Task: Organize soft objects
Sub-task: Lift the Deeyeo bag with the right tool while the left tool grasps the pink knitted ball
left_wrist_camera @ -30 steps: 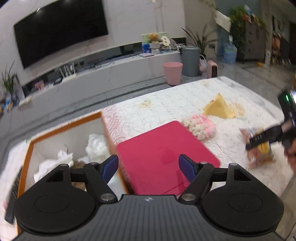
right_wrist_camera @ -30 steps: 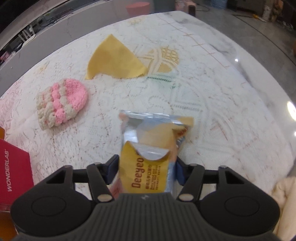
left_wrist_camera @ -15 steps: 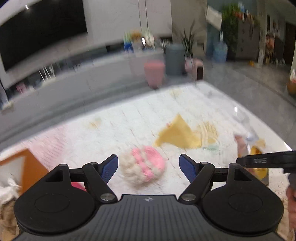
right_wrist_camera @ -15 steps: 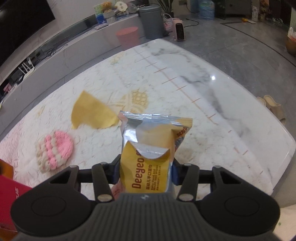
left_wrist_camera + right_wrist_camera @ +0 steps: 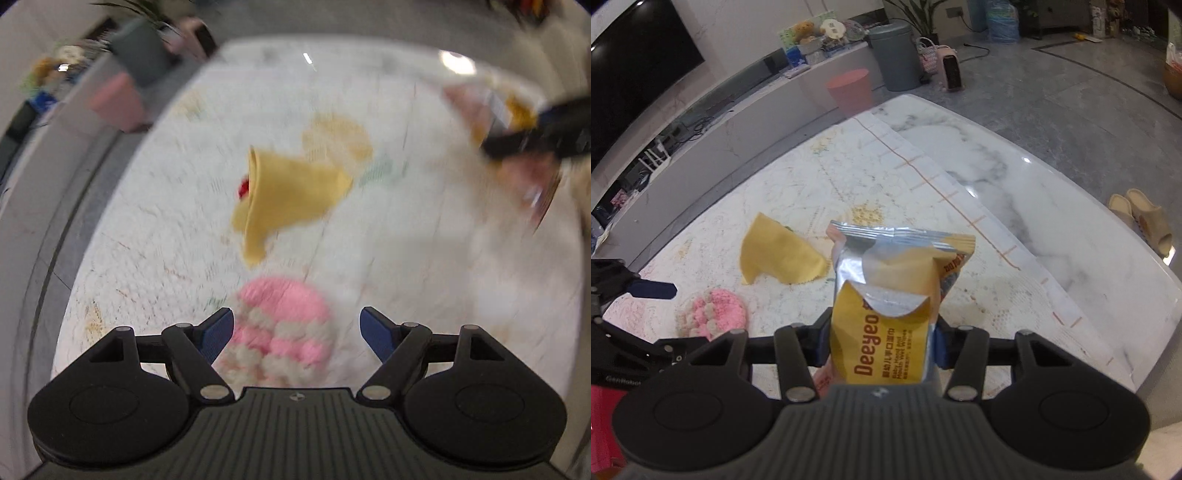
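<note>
Swinging from the red box, the left gripper (image 5: 296, 329) now has wide fingers straddling the pink knitted pouch (image 5: 281, 325); lowering and closing come next. Right gripper (image 5: 880, 341) fingers clamp the wipes packet (image 5: 892, 295).

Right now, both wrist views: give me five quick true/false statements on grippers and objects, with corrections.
1. The right gripper is shut on the wipes pack. True.
2. The left gripper is clamped on the pink-and-cream knitted piece. False: its jaws are wide open around the piece, with a gap on one side.
3. The yellow cloth lies on the lace tablecloth. True.
4. The wipes pack lies flat on the tablecloth. False: it is held up, clear of it.
5. The yellow cloth is stacked on the knitted piece. False: they lie apart.
</note>
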The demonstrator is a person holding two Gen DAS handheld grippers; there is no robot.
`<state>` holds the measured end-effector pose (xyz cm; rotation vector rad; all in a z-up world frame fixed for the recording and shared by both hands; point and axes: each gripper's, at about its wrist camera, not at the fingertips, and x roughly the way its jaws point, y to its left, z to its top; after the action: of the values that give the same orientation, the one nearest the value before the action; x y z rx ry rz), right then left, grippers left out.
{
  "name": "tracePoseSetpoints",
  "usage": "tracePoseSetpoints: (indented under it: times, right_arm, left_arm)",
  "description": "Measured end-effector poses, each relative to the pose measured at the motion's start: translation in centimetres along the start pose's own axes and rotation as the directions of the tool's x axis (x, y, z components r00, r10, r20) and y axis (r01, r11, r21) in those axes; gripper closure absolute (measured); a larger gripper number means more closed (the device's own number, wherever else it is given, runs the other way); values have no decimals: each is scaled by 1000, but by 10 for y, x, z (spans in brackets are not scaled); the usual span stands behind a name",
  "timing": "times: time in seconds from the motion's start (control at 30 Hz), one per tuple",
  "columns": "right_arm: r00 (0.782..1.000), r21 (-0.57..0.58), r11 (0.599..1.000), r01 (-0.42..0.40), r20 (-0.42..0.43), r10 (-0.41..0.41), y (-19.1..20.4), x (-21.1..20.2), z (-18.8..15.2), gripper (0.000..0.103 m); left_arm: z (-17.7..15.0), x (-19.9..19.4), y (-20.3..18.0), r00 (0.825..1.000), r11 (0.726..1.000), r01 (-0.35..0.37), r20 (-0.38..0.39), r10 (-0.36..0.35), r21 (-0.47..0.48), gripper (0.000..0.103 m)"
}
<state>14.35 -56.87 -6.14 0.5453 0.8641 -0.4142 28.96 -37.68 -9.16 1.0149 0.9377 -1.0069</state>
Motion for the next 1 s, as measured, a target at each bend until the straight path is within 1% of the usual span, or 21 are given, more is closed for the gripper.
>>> tracePoseSetpoints:
  times: [0.1,0.17,0.2,0.27,0.3,0.33,0.37,0.4,0.47,0.5,0.53,0.57,0.6,0.63,0.67,0.7,0.73,0.8,0.87,0.93,1.0]
  right_arm:
    - [1000,2,1000,28,-6,-28,-2,5,0,52]
    - [999,-3,999,40,-8,-40,-2,8,1,52]
    - [999,-5,999,42,-10,-42,-3,11,1,52]
    - [999,-3,999,51,-18,-51,-4,16,2,52]
    - [998,-3,998,60,-22,-60,-4,19,2,52]
    - [997,-5,998,68,-24,-68,-3,21,2,52]
    - [997,-11,997,77,-26,-77,-2,24,2,52]
    - [996,-20,997,79,-25,-80,-1,26,1,52]
    - [997,-35,997,71,-26,-72,0,31,-2,52]
    - [997,-31,997,67,-29,-68,-1,33,-4,52]
    - [997,-24,998,65,-37,-66,-2,36,-5,52]
    - [997,-20,998,65,-48,-66,-1,38,-7,53]
    - [996,-17,998,65,-53,-66,1,39,-9,53]
    - [996,-15,998,67,-57,-68,3,38,-11,53]
    - [996,-18,997,71,-58,-72,8,35,-14,53]
    - [995,-27,997,77,-56,-78,13,30,-16,53]
    - [995,-37,996,86,-52,-87,20,22,-17,53]
    - [994,-66,992,106,-23,-108,36,1,-18,53]
    - [993,-71,991,116,29,-114,55,-25,-17,53]
    - [991,-43,993,105,81,-102,76,-51,-17,53]
    - [990,-2,995,102,100,-101,100,-73,-17,53]
  left_arm:
    - [1,26,2,995,997,-22,-93,29,79,10]
    - [0,39,8,990,996,33,-142,-20,85,4]
    - [1,45,10,988,994,46,-154,-31,95,1]
    - [3,59,16,980,992,78,-188,-58,98,0]
    - [5,64,21,980,994,80,-188,-65,72,0]
    - [7,69,29,978,994,103,-182,-98,22,0]
    - [8,73,37,972,989,137,-186,-144,-51,0]
    - [8,75,46,960,973,177,-194,-203,-145,6]
    - [7,63,51,969,965,147,-162,-185,-217,37]
    - [5,56,51,977,959,98,-158,-144,-267,46]
    - [1,45,51,982,948,59,-151,-112,-314,51]
    - [-5,32,51,988,933,51,-118,-99,-357,60]
    - [-14,12,52,995,908,72,-38,-96,-413,65]
    - [-24,-9,54,993,885,119,58,-104,-450,65]
    - [-34,-29,55,984,870,165,144,-109,-465,65]
    - [-45,-52,57,971,857,199,216,-105,-475,65]
    - [-55,-70,58,963,847,212,251,-97,-488,65]
    - [-75,-111,68,955,827,219,287,-74,-517,65]
    - [-103,-147,77,949,812,220,313,-49,-540,65]
    - [-132,-177,86,949,797,208,315,-23,-567,65]
    - [-162,-201,90,953,795,167,303,22,-583,65]
